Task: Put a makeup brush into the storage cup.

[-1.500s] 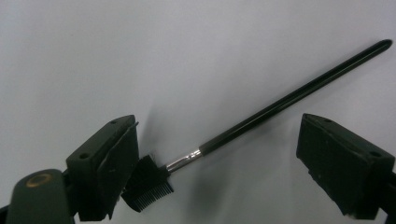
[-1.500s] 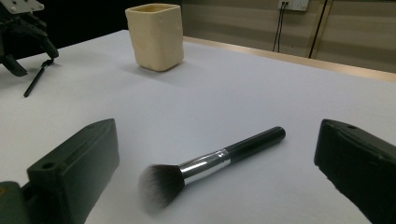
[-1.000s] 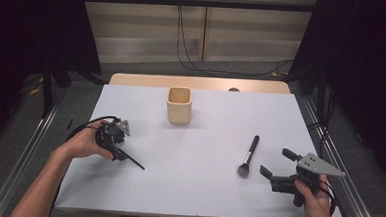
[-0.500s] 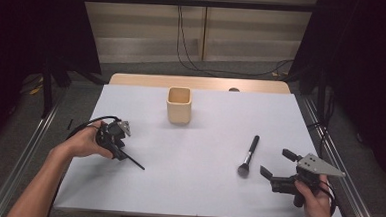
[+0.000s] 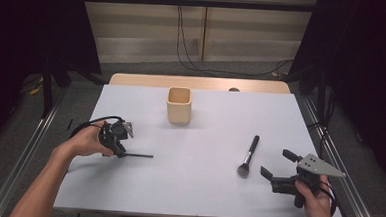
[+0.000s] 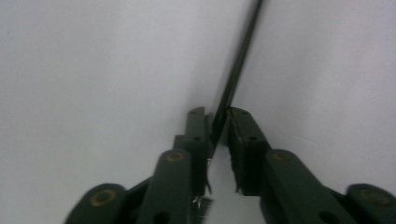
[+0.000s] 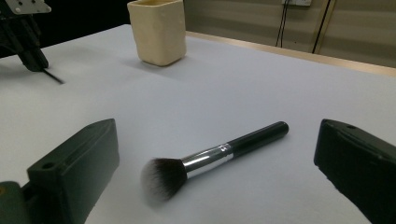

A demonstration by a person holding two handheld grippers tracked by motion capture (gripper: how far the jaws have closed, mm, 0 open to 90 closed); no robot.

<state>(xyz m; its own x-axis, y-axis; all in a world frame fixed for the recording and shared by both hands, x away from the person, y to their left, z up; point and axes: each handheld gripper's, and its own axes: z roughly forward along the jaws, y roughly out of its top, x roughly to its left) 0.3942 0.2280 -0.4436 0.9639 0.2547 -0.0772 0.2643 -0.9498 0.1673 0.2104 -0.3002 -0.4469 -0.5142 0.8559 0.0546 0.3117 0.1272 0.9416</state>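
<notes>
I am holding the right gripper [image 7: 217,186] low over the table [image 5: 207,189] with its jaws spread wide, and the makeup brush [image 7: 212,156] is lying flat just ahead of them, bristles nearest, black handle pointing away toward the right jaw. To take it well, I am judging that the jaws should straddle the silver ferrule rather than the soft bristles, then close squarely across it. Farther off, I am gripping a thin black stick [image 6: 236,79] in the left gripper [image 6: 219,123], jaws pinched narrow on its near end, the rest reaching out ahead along the table. Beyond both sits the beige cup [image 7: 158,30], upright, well apart from either tool.
</notes>
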